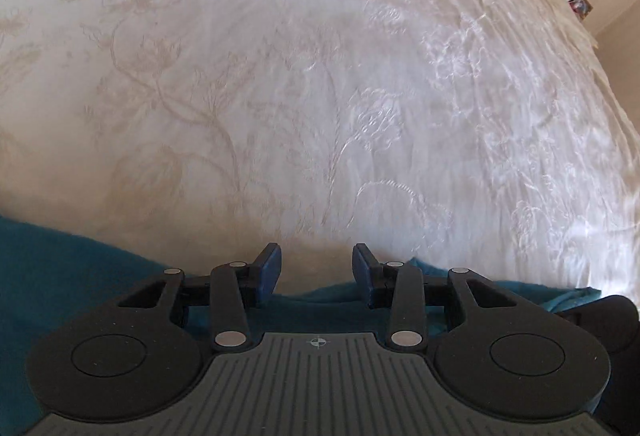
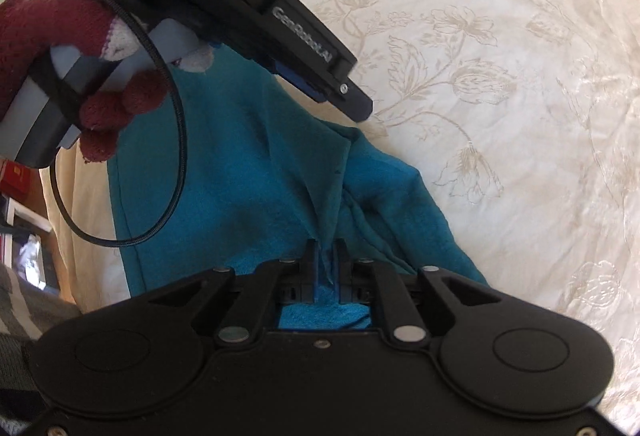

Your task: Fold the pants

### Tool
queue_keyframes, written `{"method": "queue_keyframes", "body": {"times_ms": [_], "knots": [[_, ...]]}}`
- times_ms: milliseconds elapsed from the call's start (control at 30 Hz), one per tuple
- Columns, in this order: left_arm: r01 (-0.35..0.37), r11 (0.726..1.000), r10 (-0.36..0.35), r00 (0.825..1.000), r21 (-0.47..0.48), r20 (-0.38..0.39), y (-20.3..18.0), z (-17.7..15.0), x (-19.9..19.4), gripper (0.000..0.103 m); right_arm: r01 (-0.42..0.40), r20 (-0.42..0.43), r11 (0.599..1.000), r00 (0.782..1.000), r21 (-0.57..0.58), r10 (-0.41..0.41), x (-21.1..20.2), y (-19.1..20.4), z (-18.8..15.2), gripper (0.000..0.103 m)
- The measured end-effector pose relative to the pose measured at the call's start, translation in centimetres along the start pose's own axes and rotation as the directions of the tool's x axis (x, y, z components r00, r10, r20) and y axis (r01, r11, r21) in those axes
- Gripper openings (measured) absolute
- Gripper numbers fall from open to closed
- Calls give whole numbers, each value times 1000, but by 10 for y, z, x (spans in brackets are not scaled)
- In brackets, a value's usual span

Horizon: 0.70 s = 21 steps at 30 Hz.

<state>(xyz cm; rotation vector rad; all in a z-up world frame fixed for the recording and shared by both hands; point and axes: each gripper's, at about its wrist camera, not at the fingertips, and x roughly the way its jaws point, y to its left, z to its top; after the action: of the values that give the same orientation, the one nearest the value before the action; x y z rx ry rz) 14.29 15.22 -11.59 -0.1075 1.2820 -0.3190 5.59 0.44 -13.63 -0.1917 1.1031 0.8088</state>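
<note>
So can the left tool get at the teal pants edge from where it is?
Probably yes: the left tool is open with nothing between its pads, the pants edge lies just beneath it, and only bare bedspread lies ahead.

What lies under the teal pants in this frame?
The teal pants lie on a cream floral bedspread, which shows around them. What sits directly beneath the cloth is covered. The right gripper pinches a fold of them.
</note>
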Motion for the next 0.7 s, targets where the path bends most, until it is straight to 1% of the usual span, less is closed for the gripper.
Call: {"method": "queue_keyframes", "body": {"times_ms": [100,133,267,333,367,433,467,533,567,633,700], "knots": [[1,1000,-1,1000,-13,-5,6,-17,-3,38,-15,-21,999,1000,-51,14,1,8,-1,16],[0,1000,0,1000,-13,-13,7,-20,-4,38,-21,-24,998,1000,-58,19,1,10,-2,19],[-8,999,7,999,-34,-33,13,-31,-3,38,-15,23,999,1000,-34,16,-8,4,6,26],[-3,999,2,1000,-44,-29,15,-31,-4,38,-28,48,999,998,-19,29,-14,-4,15,44],[-3,999,2,1000,-44,-27,15,-30,-4,38,-41,52,999,998,-13,41,-14,-8,19,47],[-4,999,3,1000,-41,-23,14,-28,-4,38,-55,43,998,998,-18,55,-9,-16,31,48],[-4,999,3,1000,-41,-19,13,-27,-4,38,-75,33,997,997,-24,76,-5,-18,36,48],[-4,999,3,1000,-43,-10,14,-26,-6,38,-151,-20,989,988,-12,150,5,-24,46,48],[-12,999,12,1000,-45,9,14,-25,-10,38,-181,-40,983,983,-11,180,10,-24,49,48],[-22,998,26,997,-65,70,17,-23,-24,38,-209,-51,977,977,-36,207,19,-20,54,48],[-18,995,31,992,-103,119,25,-23,-40,38,-206,-52,976,978,-64,203,25,-12,58,48]]}}
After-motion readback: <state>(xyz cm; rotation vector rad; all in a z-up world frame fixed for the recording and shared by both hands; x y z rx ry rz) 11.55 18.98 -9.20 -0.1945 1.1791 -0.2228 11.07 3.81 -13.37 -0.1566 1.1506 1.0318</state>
